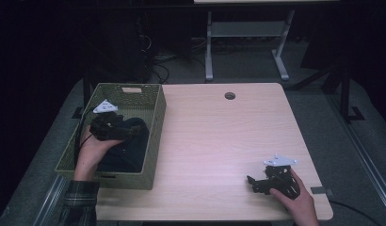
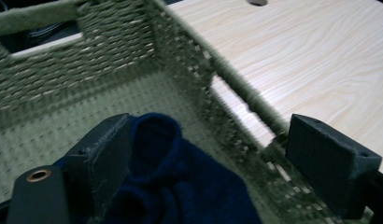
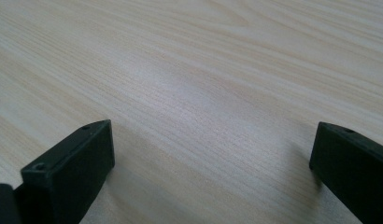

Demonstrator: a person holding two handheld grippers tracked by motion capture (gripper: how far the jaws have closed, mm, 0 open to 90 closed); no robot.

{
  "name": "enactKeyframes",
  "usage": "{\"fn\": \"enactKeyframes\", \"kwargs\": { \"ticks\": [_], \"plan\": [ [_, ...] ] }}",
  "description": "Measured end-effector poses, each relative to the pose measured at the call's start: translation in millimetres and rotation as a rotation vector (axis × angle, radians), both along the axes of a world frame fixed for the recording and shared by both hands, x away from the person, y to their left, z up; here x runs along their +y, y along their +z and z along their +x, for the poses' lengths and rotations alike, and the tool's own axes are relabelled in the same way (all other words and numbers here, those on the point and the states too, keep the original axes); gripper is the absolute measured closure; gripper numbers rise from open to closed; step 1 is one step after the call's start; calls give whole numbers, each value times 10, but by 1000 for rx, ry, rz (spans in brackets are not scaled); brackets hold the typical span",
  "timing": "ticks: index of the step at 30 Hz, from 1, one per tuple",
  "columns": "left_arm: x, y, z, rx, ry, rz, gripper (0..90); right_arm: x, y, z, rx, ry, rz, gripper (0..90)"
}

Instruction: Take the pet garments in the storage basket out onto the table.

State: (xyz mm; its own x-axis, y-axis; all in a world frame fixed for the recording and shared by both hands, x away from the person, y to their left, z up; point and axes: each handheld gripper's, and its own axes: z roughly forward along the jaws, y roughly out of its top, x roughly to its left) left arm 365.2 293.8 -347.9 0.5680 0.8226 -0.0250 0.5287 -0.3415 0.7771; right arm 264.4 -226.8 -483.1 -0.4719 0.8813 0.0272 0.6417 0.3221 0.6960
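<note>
Cloth (image 1: 127, 146) in basket (image 1: 156, 136) — on table's (image 1: 219, 141) left.

- The bench (image 1: 219, 141) is pale wood grain, with a round cable hole (image 1: 229, 96) near its far edge.
- A white-framed table leg (image 1: 209, 47) stands beyond it.
- Dark cables (image 1: 158, 70) lie on the grey floor (image 1: 360, 122).

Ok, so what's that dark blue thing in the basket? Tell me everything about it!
The dark blue cloth looks soft and fuzzy, like fleece, and lies crumpled in rolled folds on the floor of the green woven basket, toward its near end. The left gripper is right above it with jaws spread open; in the left gripper view one jaw rests against a fold, and the other is beside the basket wall. What kind of clothing it is can't be told.
</note>
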Motion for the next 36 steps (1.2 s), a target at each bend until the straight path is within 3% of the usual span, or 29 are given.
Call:
{"fn": "enactKeyframes", "kwargs": {
  "ticks": [11,21,36],
  "plan": [
    [160,-75,29,21,47,20,143,0,0,0,0,0,0,0],
    [247,-247,96,82,75,69,142,0,0,0,0,0,0,0],
    [273,-484,176,168,77,120,142,2,1,-1,1,-2,2,0]
  ]
}}
